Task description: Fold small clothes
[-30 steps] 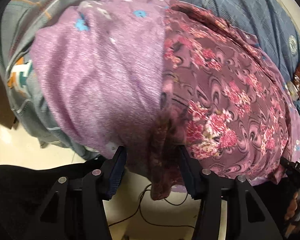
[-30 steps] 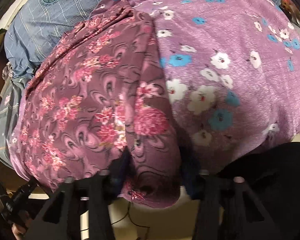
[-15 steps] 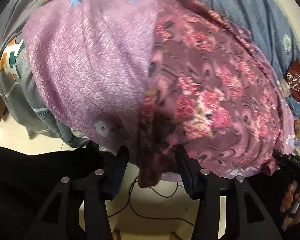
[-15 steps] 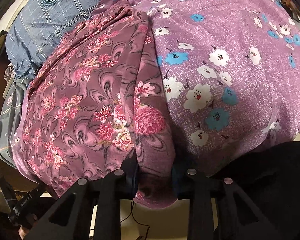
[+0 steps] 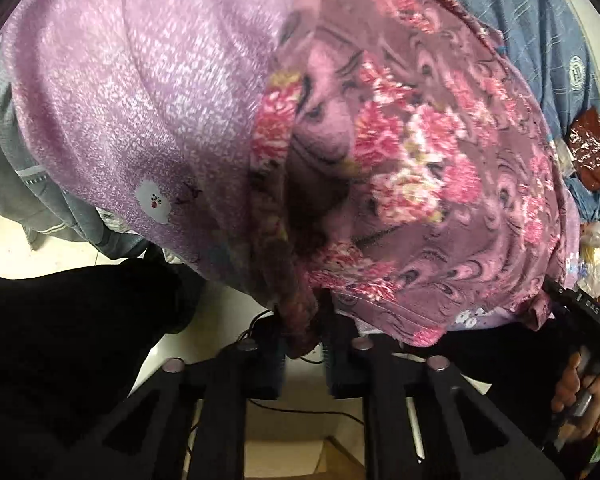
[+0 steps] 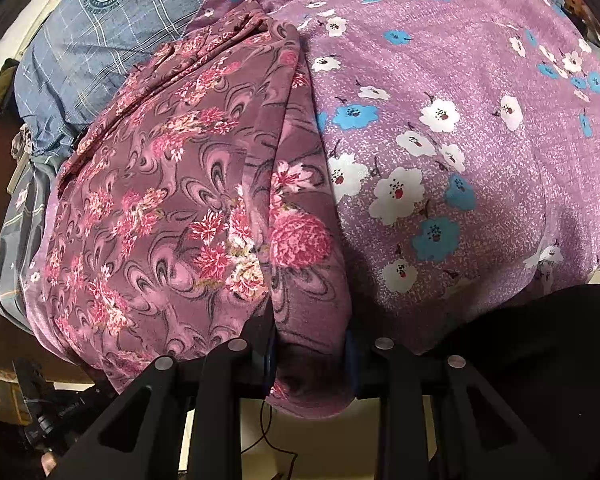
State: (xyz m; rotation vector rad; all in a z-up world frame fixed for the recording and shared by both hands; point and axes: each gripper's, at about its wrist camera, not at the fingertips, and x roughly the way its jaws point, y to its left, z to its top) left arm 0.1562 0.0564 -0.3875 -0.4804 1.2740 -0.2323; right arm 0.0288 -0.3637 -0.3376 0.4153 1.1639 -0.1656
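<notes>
A maroon garment with pink flowers [image 5: 440,168] lies over a lilac cloth [image 5: 140,100] printed with white and blue blossoms. Its near edge hangs off the table. My left gripper [image 5: 305,340] is shut on a bunched strip of that hanging hem. In the right wrist view the maroon garment [image 6: 160,200] covers the left half and the lilac cloth [image 6: 460,140] the right. My right gripper [image 6: 309,352] has a thick fold of the maroon hem filling its gap, and its jaws are closing on it.
A blue checked shirt [image 6: 100,32] lies behind the maroon garment, and a grey garment [image 5: 4,176] hangs at the left edge. A hand [image 5: 580,392] holds the other gripper's handle at the right. Pale floor with a thin cable [image 5: 284,408] shows below. Dark clothing [image 5: 60,360] fills the lower left.
The left gripper dropped closer to the hanging hem and its jaws went from wide apart to shut on it. The right jaws narrowed on their fold without moving.
</notes>
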